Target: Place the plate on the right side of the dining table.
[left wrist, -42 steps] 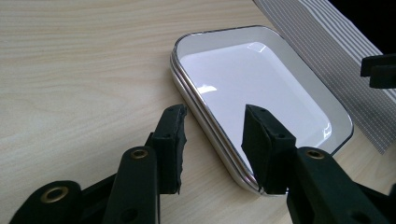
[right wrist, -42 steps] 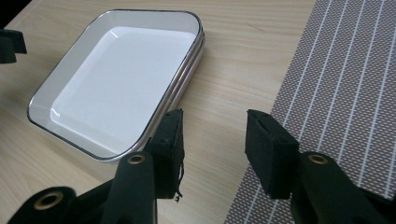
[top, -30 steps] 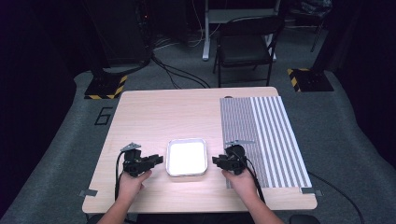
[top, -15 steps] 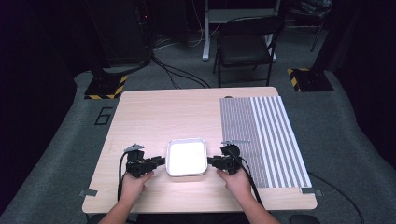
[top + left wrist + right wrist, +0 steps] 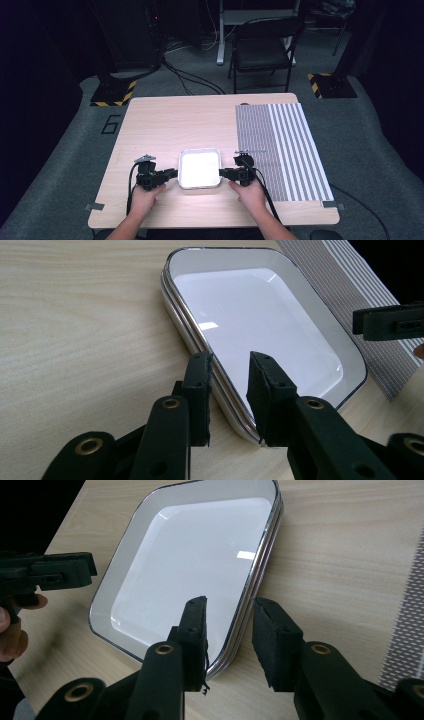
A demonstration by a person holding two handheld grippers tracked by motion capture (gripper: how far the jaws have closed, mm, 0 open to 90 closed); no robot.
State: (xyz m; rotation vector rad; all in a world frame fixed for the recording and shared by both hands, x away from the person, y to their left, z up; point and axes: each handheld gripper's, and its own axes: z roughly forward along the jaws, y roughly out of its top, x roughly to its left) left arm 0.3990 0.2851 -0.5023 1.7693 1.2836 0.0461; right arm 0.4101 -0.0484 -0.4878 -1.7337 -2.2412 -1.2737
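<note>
Now | left gripper (image 5: 229, 390) and right gripper (image 5: 229, 630) jaws apart, straddling stacked trays (image 5: 200, 168) at 9 and 3 o'clock | risk: uneven clamping lifts top tray alone, tilts it.

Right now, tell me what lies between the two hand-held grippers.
The white tray lies between the left hand-held gripper and the right hand-held gripper in the high view; in each gripper view, the open jaws straddle a side rim.

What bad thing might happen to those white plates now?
The square white dark-rimmed trays look stacked. The left claw and right claw each straddle a rim, open. A grip catching only the top tray might leave the rest behind. Uneven lifting could tip the stack onto the wooden table.
</note>
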